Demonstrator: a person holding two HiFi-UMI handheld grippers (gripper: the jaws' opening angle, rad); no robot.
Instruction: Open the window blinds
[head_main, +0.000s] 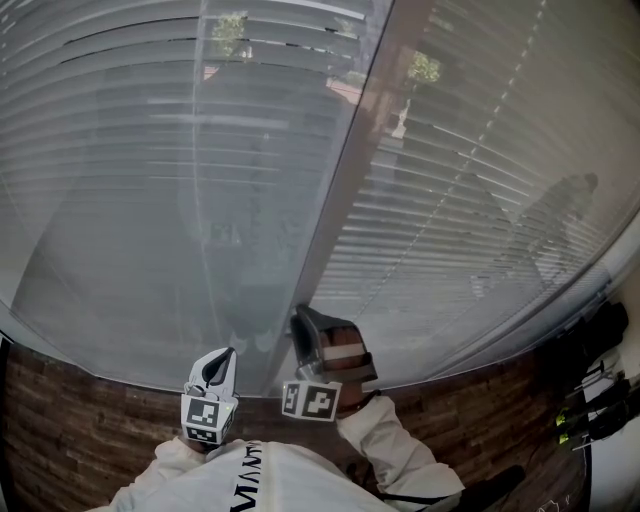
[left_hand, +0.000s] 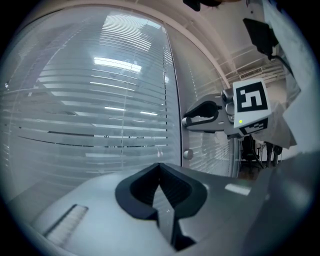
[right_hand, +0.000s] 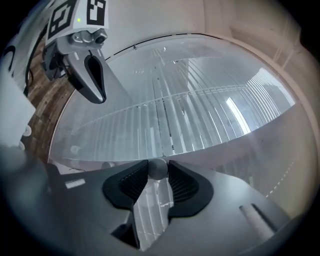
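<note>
**At the glass partition:** Your right gripper (head_main: 300, 320) is up against the upright frame post (head_main: 345, 190) between the two glazed panels. Its jaws are clamped on the small round knob (right_hand: 158, 167) that stands out from the post. That knob is apparently the control that tilts the slats. This would explain a grip there and not on the blinds (head_main: 150, 160), which lie sealed behind glass to the left and right of the post. Your left gripper (head_main: 222, 362) hangs just left of the right one and nearer you, jaws together and empty, clear of the work. A second knob (left_hand: 187, 154), lower on the post, is untouched. The slats look only partly tilted, with greenery showing through the far gaps, so the turning is likely unfinished.
</note>
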